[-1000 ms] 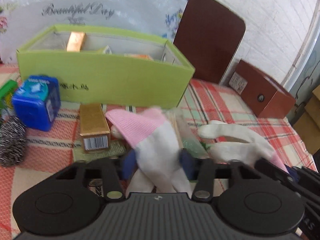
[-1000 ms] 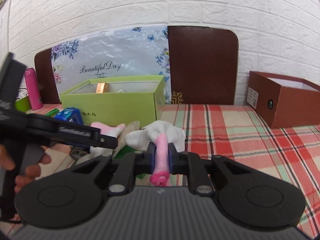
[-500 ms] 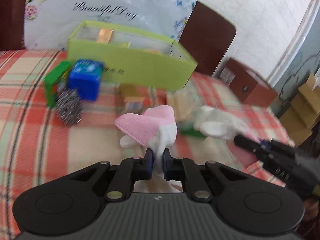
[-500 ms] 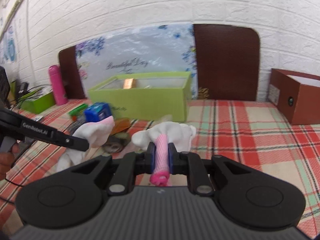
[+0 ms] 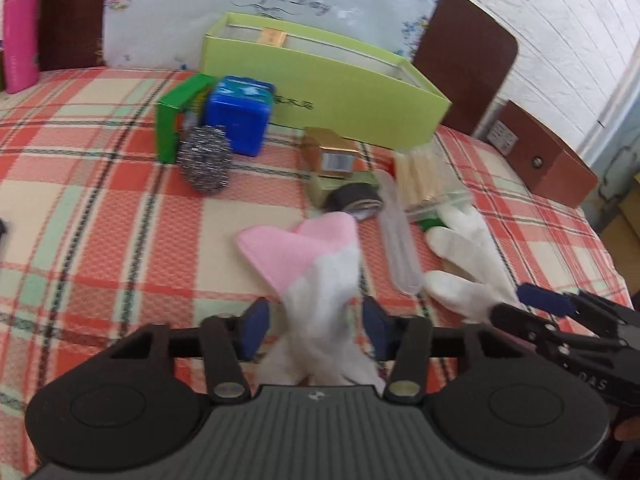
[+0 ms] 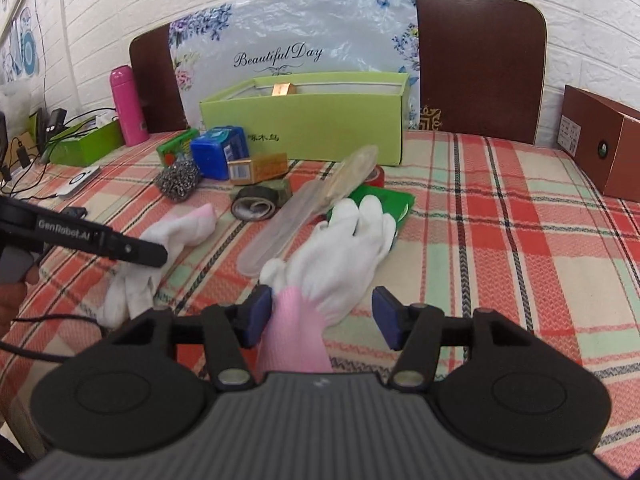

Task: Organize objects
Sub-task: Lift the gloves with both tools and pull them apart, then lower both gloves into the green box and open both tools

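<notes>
Left wrist view: my left gripper [image 5: 312, 330] was clamped on the white knit glove with a pink cuff [image 5: 316, 272] a moment ago; now its jaws are opening and the glove lies loose between them on the plaid worktop [image 5: 100, 216].

Right wrist view: same with my right gripper [image 6: 318, 318], opening around the second white pink-cuffed glove [image 6: 340, 256]. Both are released, so the pale green open box [image 6: 320, 120] probably comes next.

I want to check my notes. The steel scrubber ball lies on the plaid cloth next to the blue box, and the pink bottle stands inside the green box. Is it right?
Not quite. The pink bottle is not inside the green box; the right wrist view shows it standing outside, far to the left of it near the wall. The rest holds: the steel scrubber ball lies on the plaid cloth next to the blue box.
</notes>
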### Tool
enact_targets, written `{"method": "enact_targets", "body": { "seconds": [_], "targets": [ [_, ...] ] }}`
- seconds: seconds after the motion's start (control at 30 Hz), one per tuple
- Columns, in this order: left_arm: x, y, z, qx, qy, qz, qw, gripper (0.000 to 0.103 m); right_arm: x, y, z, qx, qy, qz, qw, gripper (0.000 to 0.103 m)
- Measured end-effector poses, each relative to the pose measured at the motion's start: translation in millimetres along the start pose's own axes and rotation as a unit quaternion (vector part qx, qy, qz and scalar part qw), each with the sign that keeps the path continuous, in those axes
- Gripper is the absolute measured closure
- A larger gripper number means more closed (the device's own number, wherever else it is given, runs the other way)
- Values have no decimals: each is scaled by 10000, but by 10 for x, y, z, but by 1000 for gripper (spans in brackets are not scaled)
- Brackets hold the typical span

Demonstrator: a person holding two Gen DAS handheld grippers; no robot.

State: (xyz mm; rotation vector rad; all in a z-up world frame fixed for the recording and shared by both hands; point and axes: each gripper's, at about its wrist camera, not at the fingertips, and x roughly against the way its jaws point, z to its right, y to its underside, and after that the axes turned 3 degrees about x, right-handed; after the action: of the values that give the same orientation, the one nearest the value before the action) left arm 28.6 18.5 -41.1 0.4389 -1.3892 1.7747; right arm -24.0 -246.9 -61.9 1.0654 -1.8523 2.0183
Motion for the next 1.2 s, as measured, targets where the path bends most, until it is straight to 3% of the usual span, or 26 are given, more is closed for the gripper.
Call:
{"method": "enact_targets", "body": {
  "seconds": [0.23,0.33,0.37,0.47,0.5,0.8,1.03,1.2],
  "targets": [
    [-54,56,1,23,-83,1,10000,59,-129,-45,-94,20,-26,67,10000,48],
    [-66,42,-32,86,-83,5,9999,60,-189,-28,-118,28,-81,-3,10000,54],
    [-77,38,-33,80,-72,-7,9999,62,-206,-20,-130,76,-83,-35,9999,59],
    [-98,31,-24,73,-42,-43,10000,87,-235,-5,-120,73,-186,-155,9997,85],
    [-94,28,-28,106,-19,-50,9999,91,-235,-4,-108,8,-309,-203,9993,90],
    [243,-222,146,-131,437,517,9976,94,57,-302,-30,-49,-639,391,9972,91],
    [324,-660,344,-401,562,1058,9920,94,156,-638,40,117,-550,943,9940,91],
    [184,-1099,436,-315,645,1296,9890,94,134,-895,86,361,-426,1288,9901,91]
  ]
}}
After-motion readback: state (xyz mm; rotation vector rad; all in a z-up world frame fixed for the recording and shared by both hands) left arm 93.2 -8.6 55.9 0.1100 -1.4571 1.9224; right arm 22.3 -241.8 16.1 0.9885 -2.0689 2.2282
